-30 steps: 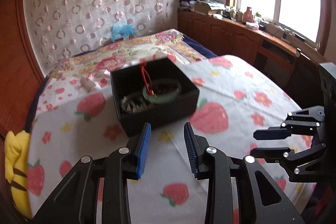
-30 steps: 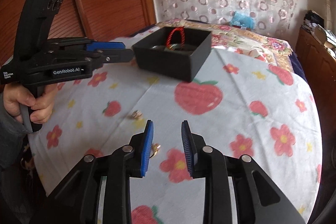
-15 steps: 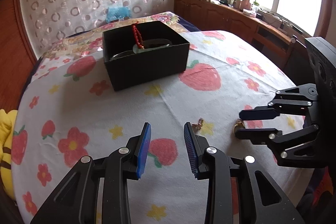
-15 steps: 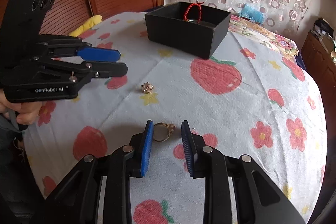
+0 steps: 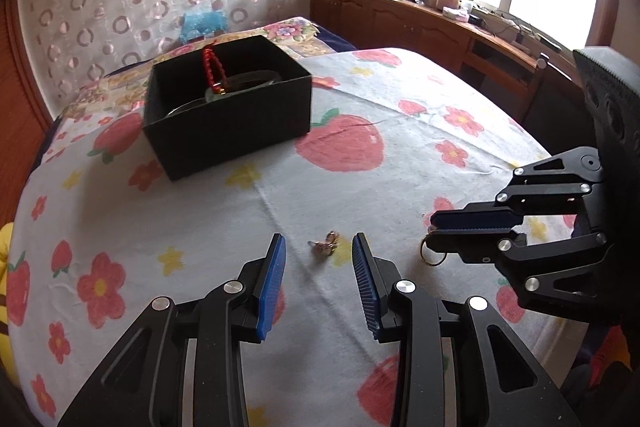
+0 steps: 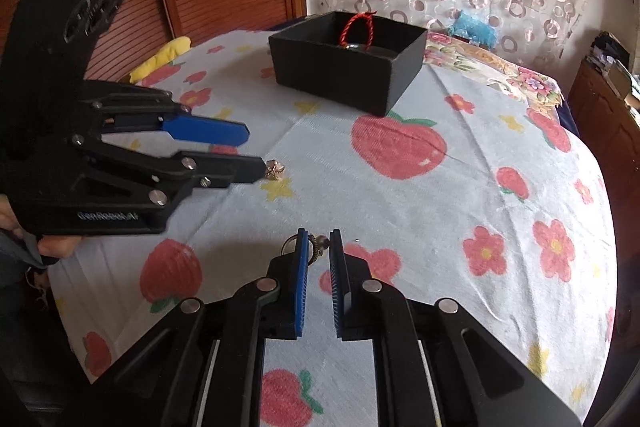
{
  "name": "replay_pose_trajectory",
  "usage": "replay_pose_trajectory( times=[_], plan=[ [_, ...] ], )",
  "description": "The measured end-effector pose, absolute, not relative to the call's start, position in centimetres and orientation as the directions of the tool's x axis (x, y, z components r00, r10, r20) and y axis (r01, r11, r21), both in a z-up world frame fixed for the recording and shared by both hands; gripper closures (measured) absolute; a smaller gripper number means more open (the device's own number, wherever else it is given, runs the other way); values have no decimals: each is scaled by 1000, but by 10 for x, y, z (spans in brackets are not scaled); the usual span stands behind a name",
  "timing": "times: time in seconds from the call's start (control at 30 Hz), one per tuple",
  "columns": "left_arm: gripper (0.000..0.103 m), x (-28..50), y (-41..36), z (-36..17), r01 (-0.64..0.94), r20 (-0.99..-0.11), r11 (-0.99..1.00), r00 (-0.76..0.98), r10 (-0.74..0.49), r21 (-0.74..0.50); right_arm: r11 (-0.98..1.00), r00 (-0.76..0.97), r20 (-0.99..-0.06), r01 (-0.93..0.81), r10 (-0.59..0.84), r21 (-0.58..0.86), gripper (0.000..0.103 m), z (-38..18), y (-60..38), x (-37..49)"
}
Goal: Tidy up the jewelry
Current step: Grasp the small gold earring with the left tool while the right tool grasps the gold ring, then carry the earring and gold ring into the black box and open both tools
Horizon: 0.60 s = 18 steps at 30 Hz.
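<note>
A black open box (image 5: 228, 107) stands on the strawberry-print cloth and holds a red cord bracelet (image 5: 211, 67) and bangles; it also shows in the right wrist view (image 6: 346, 61). A small gold earring (image 5: 326, 245) lies just ahead of my open left gripper (image 5: 318, 267), between its tips; it also shows in the right wrist view (image 6: 275, 169). My right gripper (image 6: 319, 247) has narrowed around a gold ring (image 6: 316, 245); the ring's loop (image 5: 432, 257) hangs below its fingers in the left wrist view.
The table (image 6: 480, 207) is covered by a white cloth with strawberries and flowers. A yellow cushion (image 6: 164, 57) lies at the far left edge. A bed with a floral cover (image 5: 280, 31) and a wooden sideboard (image 5: 420, 23) stand behind.
Both grippers have dropped toward the cloth. My left gripper has moved up to the earring. My right gripper has closed in around the gold ring.
</note>
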<state>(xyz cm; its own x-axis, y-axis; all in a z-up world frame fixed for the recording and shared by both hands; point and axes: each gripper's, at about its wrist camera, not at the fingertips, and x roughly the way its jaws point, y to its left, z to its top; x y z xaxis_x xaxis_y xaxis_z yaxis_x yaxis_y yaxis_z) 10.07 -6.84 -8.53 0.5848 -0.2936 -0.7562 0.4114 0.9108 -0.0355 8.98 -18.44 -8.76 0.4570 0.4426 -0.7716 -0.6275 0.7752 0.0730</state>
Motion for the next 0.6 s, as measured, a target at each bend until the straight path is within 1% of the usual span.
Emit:
replay_pose_trajectory(
  times=[0.2,0.3,0.37,0.43,0.5,0.6],
  plan=[
    [70,106,-79,-89,426,-766,905,579,-278,-6,786,470,-760,-613,449,85,91,-83,-192,91],
    [72,108,-81,-90,428,-769,904,578,-272,2,787,473,-757,-610,451,88,91,-82,-194,92],
    [80,108,-81,-92,430,-773,903,574,-271,3,788,476,-754,-609,452,88,91,-81,-195,92],
    [83,109,-81,-93,430,-777,903,570,-267,5,789,478,-751,-608,454,90,91,-79,-195,92],
    [92,110,-81,-95,431,-779,902,567,-268,4,789,479,-750,-608,455,90,91,-78,-195,94],
    [94,108,-78,-95,431,-775,902,568,-278,-8,789,481,-749,-608,455,89,91,-77,-194,95]
  ],
)
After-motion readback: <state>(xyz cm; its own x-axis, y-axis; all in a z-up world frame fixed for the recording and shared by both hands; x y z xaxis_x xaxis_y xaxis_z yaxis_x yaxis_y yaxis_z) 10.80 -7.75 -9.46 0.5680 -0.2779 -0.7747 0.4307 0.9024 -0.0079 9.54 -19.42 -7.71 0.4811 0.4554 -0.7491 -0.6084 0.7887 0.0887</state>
